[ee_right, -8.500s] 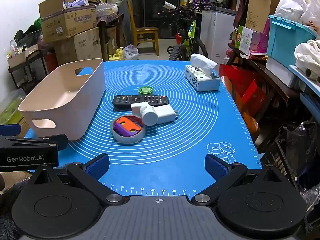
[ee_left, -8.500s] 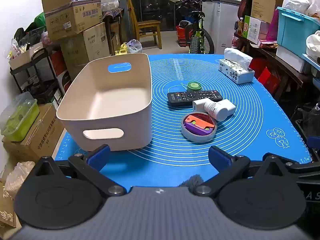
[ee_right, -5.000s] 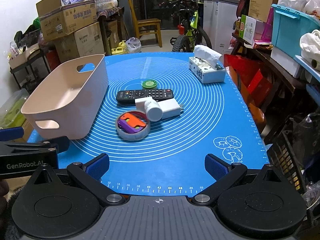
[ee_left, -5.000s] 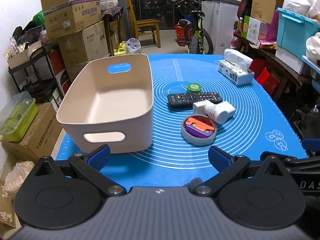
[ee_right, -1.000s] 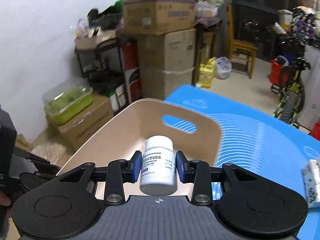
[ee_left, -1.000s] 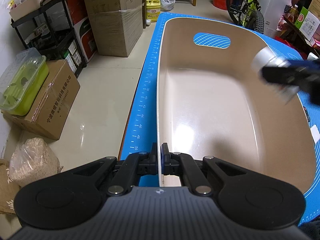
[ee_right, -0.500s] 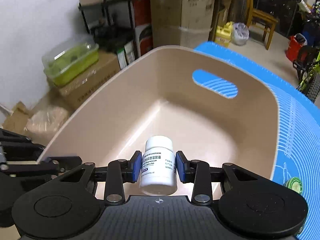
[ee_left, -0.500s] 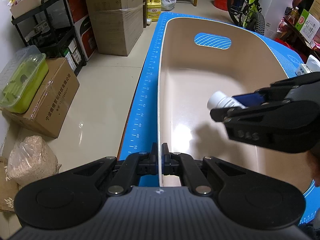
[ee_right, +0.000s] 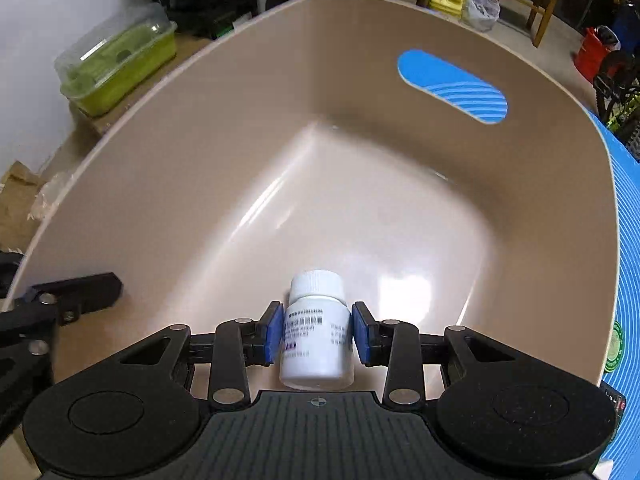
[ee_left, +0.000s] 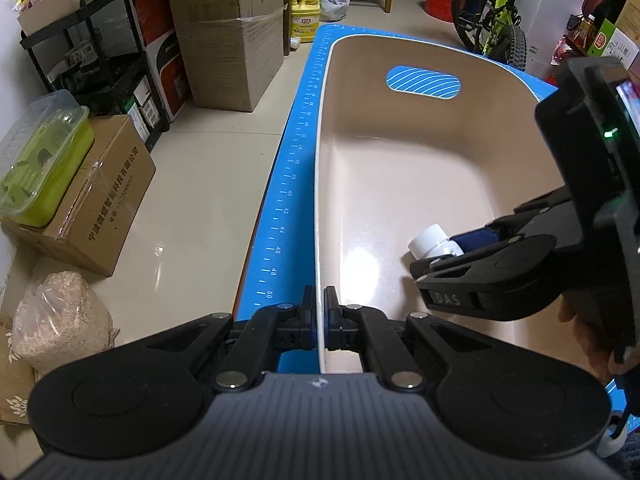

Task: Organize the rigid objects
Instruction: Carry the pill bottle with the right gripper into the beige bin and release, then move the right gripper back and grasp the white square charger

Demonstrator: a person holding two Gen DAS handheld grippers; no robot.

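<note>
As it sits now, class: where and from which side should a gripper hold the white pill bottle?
Grip the white pill bottle across its straight labelled body, below the narrower cap, coming from its base end, as the right gripper does: the round sides probably seat best between flat pads.

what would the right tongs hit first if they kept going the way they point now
Probably the beige bin's floor. The right tongs, shut on the white pill bottle, point steeply down into it, so the bottle's cap would likely land first.

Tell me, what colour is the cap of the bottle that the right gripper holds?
White. The bottle has a ribbed white cap, clearest in the right wrist view.
</note>
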